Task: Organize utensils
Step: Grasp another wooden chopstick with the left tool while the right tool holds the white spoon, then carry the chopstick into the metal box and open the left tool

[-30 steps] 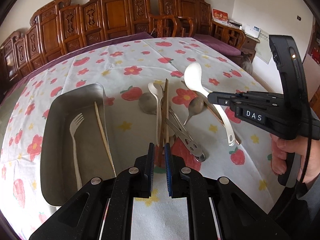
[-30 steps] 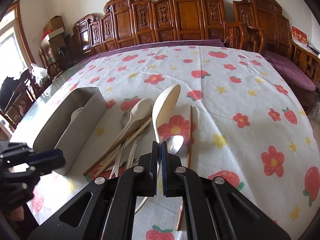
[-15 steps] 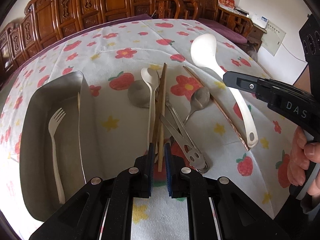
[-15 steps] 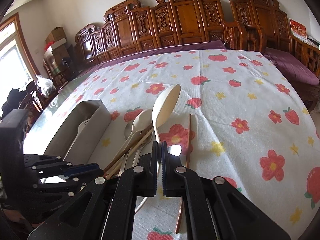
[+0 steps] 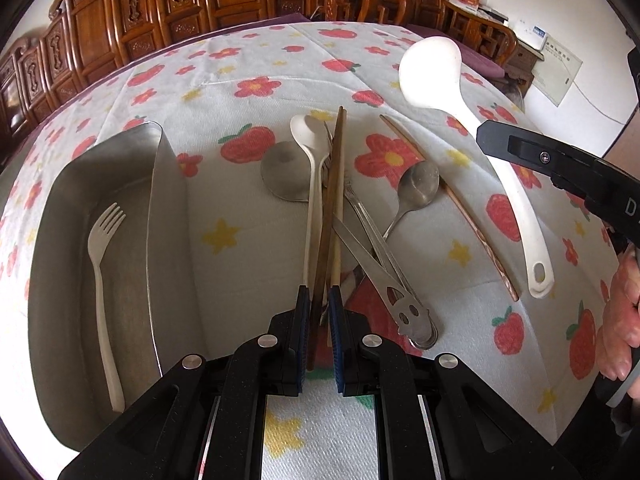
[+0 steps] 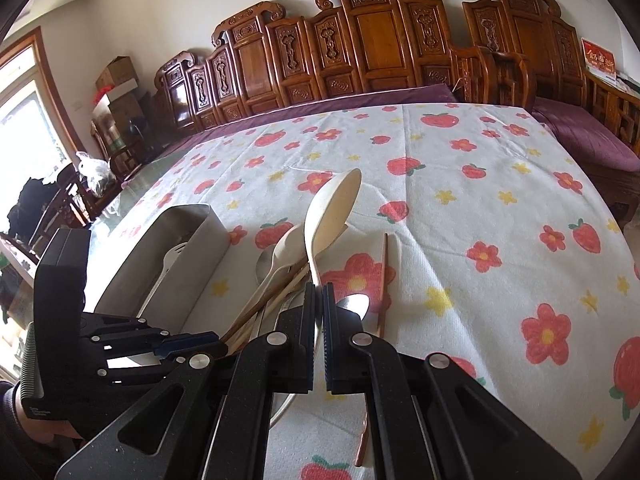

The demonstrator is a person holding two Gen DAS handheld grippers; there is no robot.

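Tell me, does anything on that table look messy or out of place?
Yes. Most utensils lie in a crisscrossed heap on the tablecloth: chopsticks over the steel cutlery, with the big white ladle beside them. Only a white fork lies in the metal tray.

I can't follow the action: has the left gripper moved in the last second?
Yes. The left gripper came down toward the tablecloth, its jaws now around the dark chopstick.

The chopsticks' (image 5: 334, 216) near ends vanish between the left gripper's (image 5: 319, 312) fingers. The ladle's (image 6: 326, 216) handle disappears behind the right gripper (image 6: 319, 304). A hand (image 5: 622, 316) is cut off at 3 o'clock. The wall notice's (image 5: 556, 70) print is too small to read.
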